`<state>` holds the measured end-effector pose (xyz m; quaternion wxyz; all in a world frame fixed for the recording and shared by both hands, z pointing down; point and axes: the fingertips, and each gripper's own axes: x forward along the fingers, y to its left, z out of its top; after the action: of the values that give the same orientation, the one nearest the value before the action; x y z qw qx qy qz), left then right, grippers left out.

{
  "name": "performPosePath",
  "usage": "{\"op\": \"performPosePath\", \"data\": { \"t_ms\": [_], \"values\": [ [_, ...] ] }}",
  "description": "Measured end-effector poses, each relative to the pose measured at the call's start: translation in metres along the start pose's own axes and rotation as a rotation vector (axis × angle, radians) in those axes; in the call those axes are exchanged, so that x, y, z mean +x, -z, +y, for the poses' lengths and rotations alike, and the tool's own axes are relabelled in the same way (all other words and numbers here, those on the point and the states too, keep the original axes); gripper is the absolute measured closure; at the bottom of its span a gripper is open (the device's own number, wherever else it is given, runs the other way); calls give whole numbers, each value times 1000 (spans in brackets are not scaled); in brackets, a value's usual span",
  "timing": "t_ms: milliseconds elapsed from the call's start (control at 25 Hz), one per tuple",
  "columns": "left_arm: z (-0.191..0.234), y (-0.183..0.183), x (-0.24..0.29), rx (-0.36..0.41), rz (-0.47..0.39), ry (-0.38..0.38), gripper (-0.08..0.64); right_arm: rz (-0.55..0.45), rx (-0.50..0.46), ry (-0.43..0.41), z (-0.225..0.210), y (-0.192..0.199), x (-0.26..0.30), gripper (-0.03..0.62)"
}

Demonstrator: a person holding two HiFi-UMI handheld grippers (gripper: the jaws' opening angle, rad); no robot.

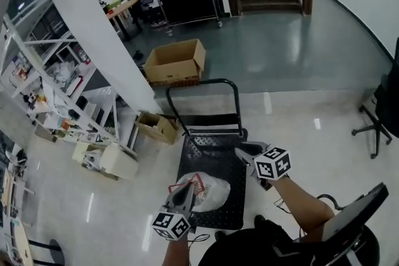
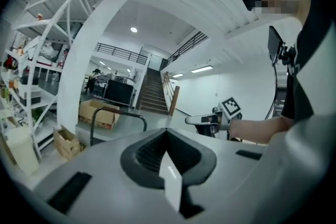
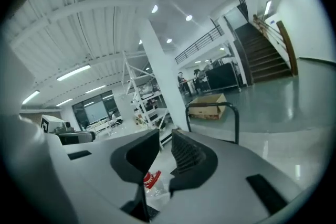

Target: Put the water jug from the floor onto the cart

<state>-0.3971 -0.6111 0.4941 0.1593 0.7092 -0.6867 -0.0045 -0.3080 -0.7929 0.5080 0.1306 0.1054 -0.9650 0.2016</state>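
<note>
The left tongs and right tongs are showing smooth pale grey shells, each framing a black recess with ribbed black pads. Behind each pair of tongs a white cube is displaying black square markers on its faces. Behind those the person is wearing a black top, forearms uncovered.

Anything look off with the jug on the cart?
The water jug sits off-centre, at the left edge of the cart in the head view. No spill shows.
</note>
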Motion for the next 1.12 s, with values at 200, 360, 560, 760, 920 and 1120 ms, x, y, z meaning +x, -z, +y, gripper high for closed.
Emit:
{"op": "performPosePath", "data": {
  "t_ms": [200,360,560,760,920,1120],
  "values": [
    [-64,-31,59,97,-10,135,568,-84,-49,140,-30,-21,-91,566],
    [-125,-47,77,108,-51,245,568,-113,-64,230,-34,-19,-162,566],
    [-171,-52,66,188,-56,345,568,-158,-86,288,0,-7,-214,566],
    [-197,-42,13,237,-87,432,568,-185,-96,376,59,21,-250,566],
    [-202,-27,-44,344,-93,501,568,-233,-51,428,123,48,-260,566],
    [-196,-16,-117,228,-93,554,568,-226,-45,486,193,78,-265,566]
  ]
}}
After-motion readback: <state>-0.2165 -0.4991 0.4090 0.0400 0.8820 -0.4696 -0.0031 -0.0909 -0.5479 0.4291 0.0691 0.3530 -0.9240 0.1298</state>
